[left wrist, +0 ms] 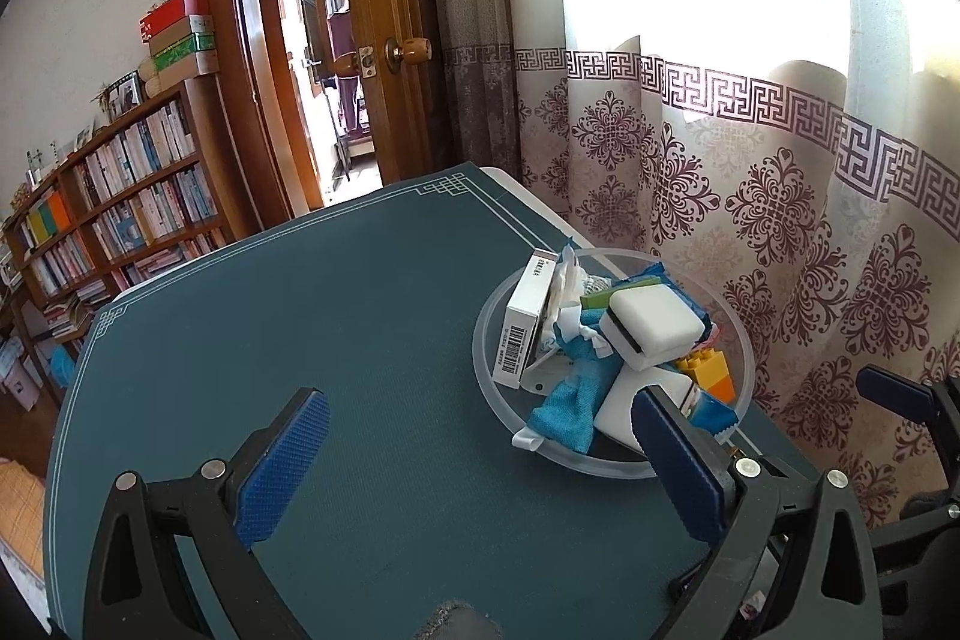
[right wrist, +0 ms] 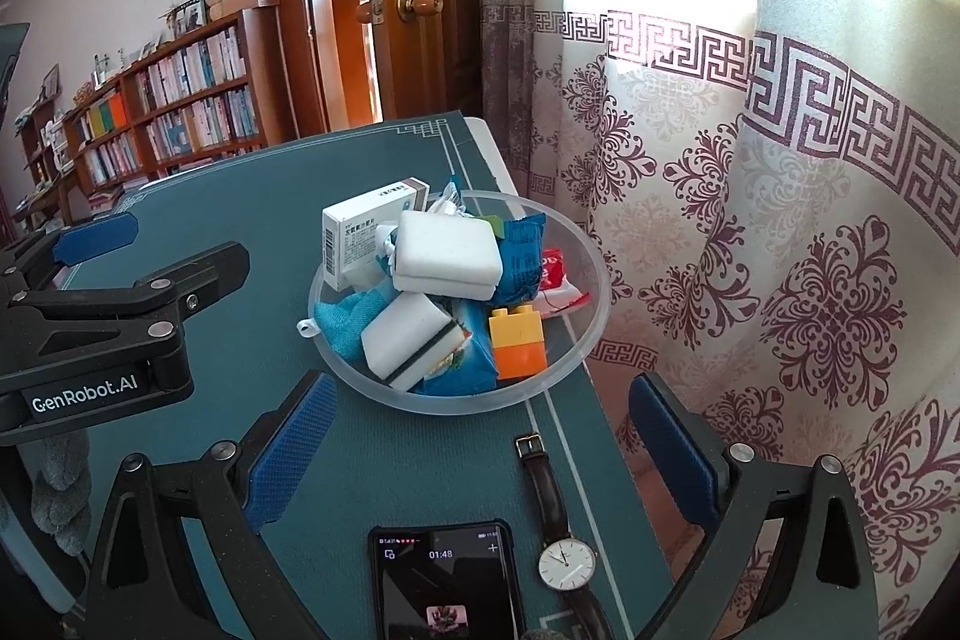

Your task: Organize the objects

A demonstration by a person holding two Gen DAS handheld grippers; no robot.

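Observation:
A clear plastic bowl (right wrist: 576,244) (left wrist: 492,388) sits near the right edge of the teal table mat (left wrist: 300,316) (right wrist: 384,454). It is piled with a white medicine box (right wrist: 366,232) (left wrist: 525,322), two white sponges (right wrist: 447,253) (left wrist: 657,325), a blue cloth (left wrist: 570,394) (right wrist: 342,316), blue snack packets (right wrist: 525,244), a red packet (right wrist: 558,280) and a yellow-and-orange brick (right wrist: 517,343) (left wrist: 711,370). My left gripper (left wrist: 480,454) (right wrist: 96,244) is open and empty just left of the bowl. My right gripper (right wrist: 480,448) is open and empty in front of it.
A phone (right wrist: 447,580) with its screen lit and a wristwatch (right wrist: 564,550) lie on the mat between the right fingers. A patterned curtain (right wrist: 780,220) hangs close past the table's right edge. A bookshelf (left wrist: 120,202) and an open wooden door (left wrist: 390,16) stand beyond.

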